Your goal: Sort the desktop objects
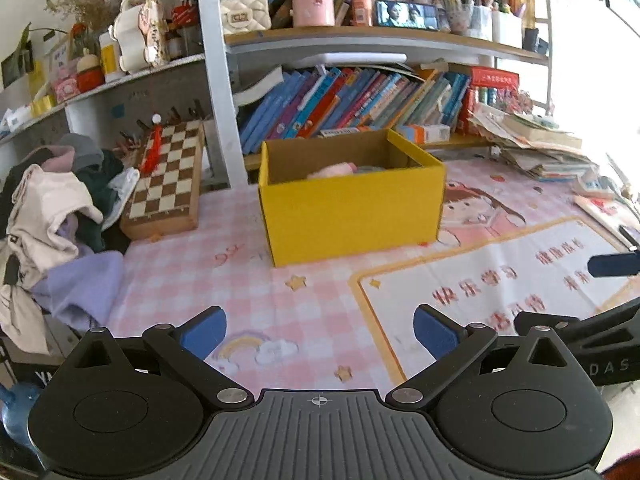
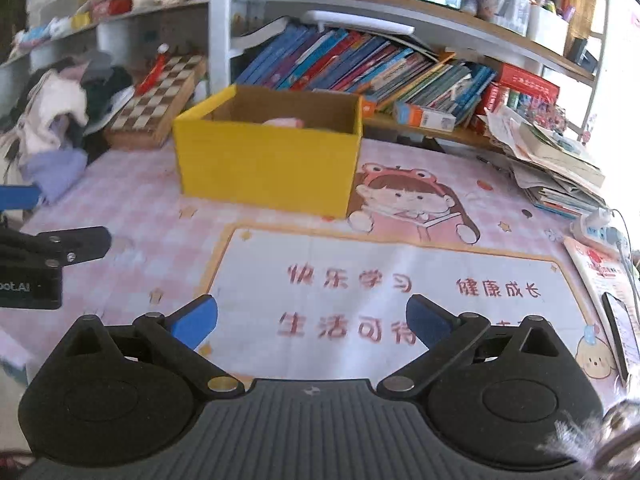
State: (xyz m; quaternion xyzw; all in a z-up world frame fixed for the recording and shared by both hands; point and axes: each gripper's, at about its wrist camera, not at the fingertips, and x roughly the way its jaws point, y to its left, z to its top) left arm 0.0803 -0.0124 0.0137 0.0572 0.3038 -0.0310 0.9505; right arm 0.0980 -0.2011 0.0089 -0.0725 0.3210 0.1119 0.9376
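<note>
Two pairs of blue-padded fingers are spread wide with nothing between them as I hold both tools low over the worktop. My left gripper [image 1: 320, 330] hangs above the pink checked tablecloth [image 1: 248, 280], and my right gripper [image 2: 312, 320] sits over the white printed panel with red Chinese characters [image 2: 400, 280]. Each tool shows at the edge of the other's view.

Ahead of both stands the open yellow cardboard box [image 1: 352, 204], resting on the cloth just in front of the lower bookshelf. A soft pink item [image 1: 334, 169] lies inside it, mostly hidden by the front wall; I cannot tell what it is.

Left of the box, a brown-and-cream wooden chessboard case [image 1: 166, 176] leans back, with a red tasselled ornament [image 1: 154, 148] on it. Further left is a heap of mixed clothes [image 1: 60, 216] in cream, lilac and dark green. To the right, a stack of loose papers and books [image 2: 560, 164] sits near the worktop's edge, and a row of slanted blue books [image 1: 352, 100] fills the shelf behind.
</note>
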